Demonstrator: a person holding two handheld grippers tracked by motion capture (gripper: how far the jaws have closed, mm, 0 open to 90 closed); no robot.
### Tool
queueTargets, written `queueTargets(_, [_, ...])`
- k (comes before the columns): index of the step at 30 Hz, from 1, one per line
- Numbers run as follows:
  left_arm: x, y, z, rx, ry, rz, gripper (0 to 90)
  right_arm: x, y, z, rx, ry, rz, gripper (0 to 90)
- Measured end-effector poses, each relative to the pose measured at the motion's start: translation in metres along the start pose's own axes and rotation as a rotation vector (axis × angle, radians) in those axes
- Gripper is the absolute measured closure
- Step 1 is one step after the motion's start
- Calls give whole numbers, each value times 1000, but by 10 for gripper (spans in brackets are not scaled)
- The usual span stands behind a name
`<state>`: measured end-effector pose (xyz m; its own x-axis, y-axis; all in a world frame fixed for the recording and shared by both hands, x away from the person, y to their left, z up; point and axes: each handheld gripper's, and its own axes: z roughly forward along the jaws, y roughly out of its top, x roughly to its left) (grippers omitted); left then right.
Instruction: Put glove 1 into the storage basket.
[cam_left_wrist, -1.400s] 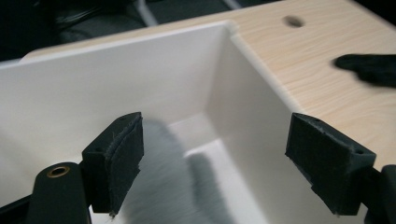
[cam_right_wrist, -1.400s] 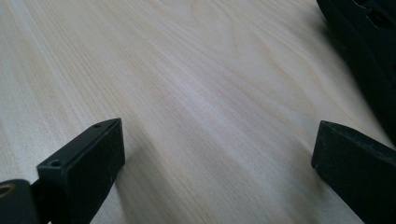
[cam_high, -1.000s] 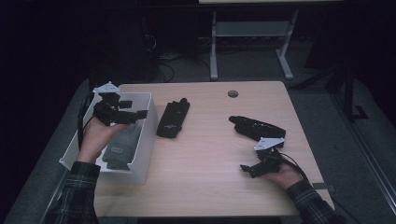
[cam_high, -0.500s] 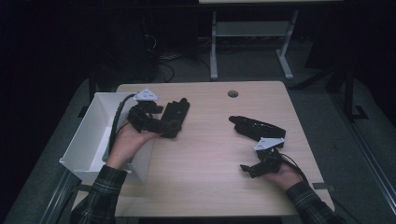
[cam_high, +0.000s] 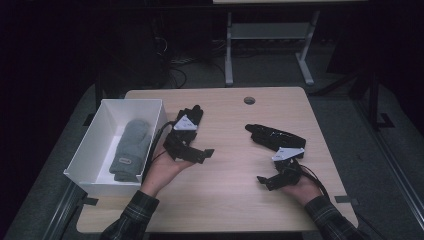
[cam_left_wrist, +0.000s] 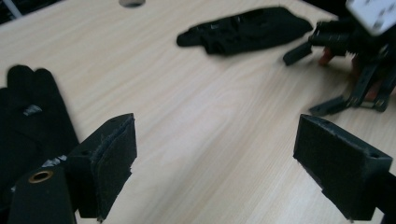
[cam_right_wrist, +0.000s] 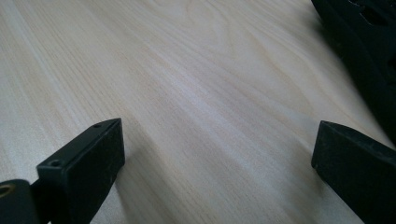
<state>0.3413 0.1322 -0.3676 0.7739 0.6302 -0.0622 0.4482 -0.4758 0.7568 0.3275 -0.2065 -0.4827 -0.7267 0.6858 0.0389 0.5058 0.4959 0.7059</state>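
Left claw (cam_high: 192, 150) hovering wide, empty, jaws just been opening; black glove (cam_high: 191, 120) lying just at its 12 o'clock on desk (cam_high: 225, 200). Judging: approaching low, pinching cuff edge, lifting flat toward white box (cam_high: 90, 165). Right claw (cam_high: 272, 181) resting wide, empty. Second black glove (cam_high: 275, 137) at 1 o'clock. Grey knit mitten (cam_high: 129, 149) in box, soft, fuzzy.

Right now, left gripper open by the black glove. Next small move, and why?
Probably shift the left gripper sideways over the near black glove and lower it. Its fingers stand wide with bare table between them, the glove just off to one side. A grey mitten already lies in the box.
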Motion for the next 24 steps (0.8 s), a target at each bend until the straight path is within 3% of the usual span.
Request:
queueTargets(6, [-9, -24, 19, 30, 0, 49, 129, 2, 5, 0, 36, 23, -3, 27])
queueTargets(10, [-9, -42, 28, 46, -5, 44, 129, 4, 10, -5, 48, 65, -29, 133])
queueTargets(15, [-8, -62, 41, 92, 10, 90, 129, -3, 17, -10, 45, 75, -38, 255])
queueTargets(22, [-4, -80, 48, 101, 25, 98, 129, -22, 24, -25, 11, 23, -26, 670])
queueTargets(24, [-2, -84, 49, 93, 21, 86, 129, -30, 24, -29, 3, -19, -12, 813])
